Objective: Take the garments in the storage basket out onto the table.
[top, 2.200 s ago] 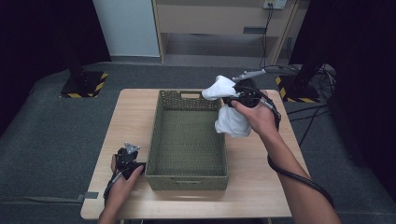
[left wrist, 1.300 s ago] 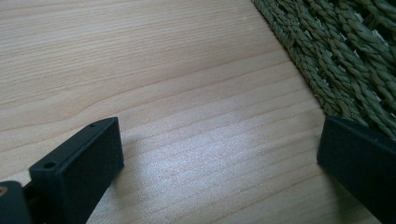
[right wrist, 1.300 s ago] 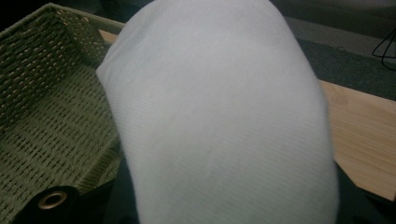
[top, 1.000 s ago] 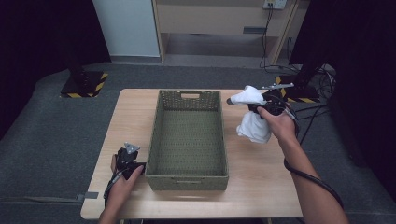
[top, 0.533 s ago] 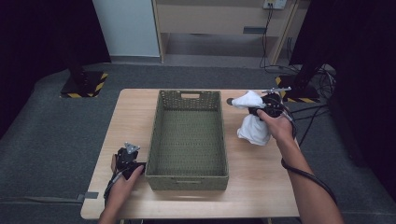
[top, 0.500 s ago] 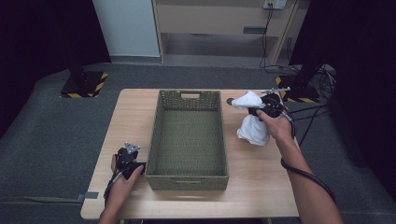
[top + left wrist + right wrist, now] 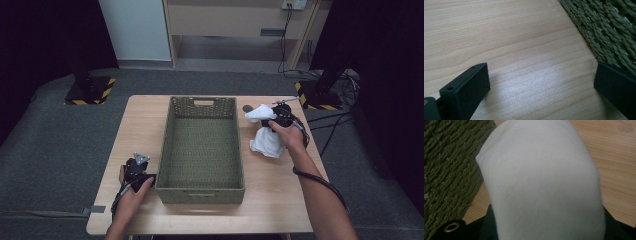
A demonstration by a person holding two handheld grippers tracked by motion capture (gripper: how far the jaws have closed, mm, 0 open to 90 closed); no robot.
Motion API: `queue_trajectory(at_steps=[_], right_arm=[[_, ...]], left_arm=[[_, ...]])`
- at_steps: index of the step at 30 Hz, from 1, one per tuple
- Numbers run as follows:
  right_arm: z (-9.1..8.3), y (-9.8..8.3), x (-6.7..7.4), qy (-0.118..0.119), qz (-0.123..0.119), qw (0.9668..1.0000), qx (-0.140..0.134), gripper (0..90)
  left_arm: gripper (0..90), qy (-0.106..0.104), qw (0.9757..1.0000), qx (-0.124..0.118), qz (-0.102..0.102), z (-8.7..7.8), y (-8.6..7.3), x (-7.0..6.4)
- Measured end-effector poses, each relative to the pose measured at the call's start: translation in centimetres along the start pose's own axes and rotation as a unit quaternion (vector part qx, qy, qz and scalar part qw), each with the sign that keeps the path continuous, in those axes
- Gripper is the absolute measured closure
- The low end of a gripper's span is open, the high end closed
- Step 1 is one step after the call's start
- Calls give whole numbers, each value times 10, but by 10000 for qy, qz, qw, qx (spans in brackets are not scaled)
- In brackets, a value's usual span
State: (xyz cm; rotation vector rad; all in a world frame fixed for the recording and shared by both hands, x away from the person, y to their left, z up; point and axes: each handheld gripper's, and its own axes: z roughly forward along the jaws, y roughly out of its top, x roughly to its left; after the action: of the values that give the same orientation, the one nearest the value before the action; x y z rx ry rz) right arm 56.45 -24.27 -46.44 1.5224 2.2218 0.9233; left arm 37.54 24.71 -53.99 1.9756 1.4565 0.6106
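1. Two grippers are at work around the rectangular woven olive-green basket [image 7: 202,145], which stands empty in the middle of the pale wooden table [image 7: 280,200].

2. On the right gripper [image 7: 272,119], the jaws are clamped on a crumpled white cloth [image 7: 266,137]; one end bunches over the jaws toward the basket and the rest hangs down to the table just beside the basket's right wall.

3. By my reading, the step in hand is laying this cloth on the table to the right of the basket.

4. Bring the cloth low until the hanging part rests fully on the wood; letting go from height would leave it in a heap.

5. Keep it apart from the basket's right wall, so no fold catches on the weave or drapes over the rim.

6. In the right gripper view the white cloth [image 7: 541,182] covers the jaws, so judge the clearance from the high view.

7. Part the jaws only once the cloth's weight is on the table, then draw the gripper straight away so no fabric snags.

8. Near the basket's front left corner, the left gripper [image 7: 138,170] rests on the table with its jaws wide apart and holding nothing; it is best kept there, clear of the basket.
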Motion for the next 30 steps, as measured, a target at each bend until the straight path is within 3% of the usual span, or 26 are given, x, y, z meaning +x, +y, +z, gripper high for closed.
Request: queue_trajectory(at_steps=[8, 26, 30], right_arm=[[18, -14, -6, -49, 195, 9997, 105, 563], [40, -21, -7, -116, 145, 9992, 346, 527], [40, -19, -7, -130, 126, 9992, 362, 469]], left_arm=[[0, -1, 10000, 0, 1, 0, 0, 0], [0, -2, 10000, -1, 2, 0, 0, 0], [0, -2, 10000, -2, 2, 0, 0, 0]])
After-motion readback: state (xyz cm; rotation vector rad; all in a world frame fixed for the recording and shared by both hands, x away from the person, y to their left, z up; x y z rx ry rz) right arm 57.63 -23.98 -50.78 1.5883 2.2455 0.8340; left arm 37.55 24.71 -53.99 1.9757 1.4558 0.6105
